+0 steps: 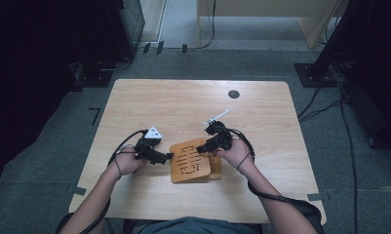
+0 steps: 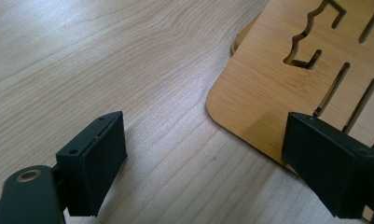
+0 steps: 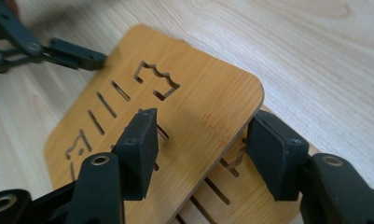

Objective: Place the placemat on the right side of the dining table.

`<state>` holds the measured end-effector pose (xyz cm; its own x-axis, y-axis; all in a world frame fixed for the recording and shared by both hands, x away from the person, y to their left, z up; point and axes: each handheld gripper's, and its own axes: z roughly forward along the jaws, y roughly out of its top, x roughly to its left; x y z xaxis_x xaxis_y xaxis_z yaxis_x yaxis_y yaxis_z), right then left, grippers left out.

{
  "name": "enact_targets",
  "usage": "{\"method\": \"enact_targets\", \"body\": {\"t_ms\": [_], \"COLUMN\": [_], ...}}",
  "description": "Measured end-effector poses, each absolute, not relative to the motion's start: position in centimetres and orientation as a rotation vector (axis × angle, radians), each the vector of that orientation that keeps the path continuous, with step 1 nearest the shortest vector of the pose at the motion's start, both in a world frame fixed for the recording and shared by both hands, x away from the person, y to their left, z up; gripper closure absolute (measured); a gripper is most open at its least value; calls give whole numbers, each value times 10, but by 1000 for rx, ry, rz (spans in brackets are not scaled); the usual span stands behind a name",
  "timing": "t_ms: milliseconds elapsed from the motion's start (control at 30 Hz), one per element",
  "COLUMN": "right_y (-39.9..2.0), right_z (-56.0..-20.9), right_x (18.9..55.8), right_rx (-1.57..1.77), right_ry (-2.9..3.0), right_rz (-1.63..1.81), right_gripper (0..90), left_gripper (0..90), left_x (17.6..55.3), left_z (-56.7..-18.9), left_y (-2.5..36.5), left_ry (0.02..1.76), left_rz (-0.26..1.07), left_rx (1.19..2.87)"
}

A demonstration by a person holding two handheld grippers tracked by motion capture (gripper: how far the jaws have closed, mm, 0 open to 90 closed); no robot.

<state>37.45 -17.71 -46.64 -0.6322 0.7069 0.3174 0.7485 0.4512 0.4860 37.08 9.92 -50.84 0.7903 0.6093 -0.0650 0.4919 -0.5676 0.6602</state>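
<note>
A slotted bamboo board (image 1: 190,161) lies on a second board of the same kind (image 1: 215,171), near the front middle of the wooden table (image 1: 183,107). My left gripper (image 1: 169,156) rests at the top board's left edge. In the left gripper view it (image 2: 208,140) is open, with the board's rounded corner (image 2: 278,93) between and beyond its jaws. My right gripper (image 1: 201,147) is at the right side. Its jaws (image 3: 204,123) straddle the top board's (image 3: 194,93) edge, one over its face, one over the lower board (image 3: 231,186), pads not pressing. The left gripper's fingers (image 3: 77,56) reach the far edge.
A dark round hole (image 1: 234,94) sits in the table near its far edge. Black stands and cables (image 1: 329,102) lie on the grey floor around the table. The person's forearms come in from the front edge.
</note>
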Motion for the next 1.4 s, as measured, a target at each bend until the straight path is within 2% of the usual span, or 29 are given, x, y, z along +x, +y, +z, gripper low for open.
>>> {"method": "enact_targets", "body": {"t_ms": [367,633,900,1000,1067,1167,1400], "right_y": [-171,-160,-155,-157,-162,-165,-171], "right_z": [-437,-418,-430,-440,-444,-443,-435], "right_x": [373,376,380,382,386,388,387], "right_rx": [-1301,-1296,-1307,-1278,-1313,-1343,-1302], "right_ry": [-2586,-2483,-2454,-2415,-2310,-2213,-2161], "right_rz": [-965,-945,-877,-862,-866,-862,-952], "right_gripper": [489,597,652,695,763,809,870], "left_gripper": [122,123,123,123,126,129,128], "left_x": [370,367,367,368,368,370,379], "left_z": [-508,-510,-510,-510,-509,-505,-490], "left_y": [96,89,86,85,86,90,108], "left_ry": [801,763,746,736,742,752,800], "left_rz": [211,220,220,214,186,155,180], "left_rx": [2286,2297,2303,2307,2299,2269,2139]}}
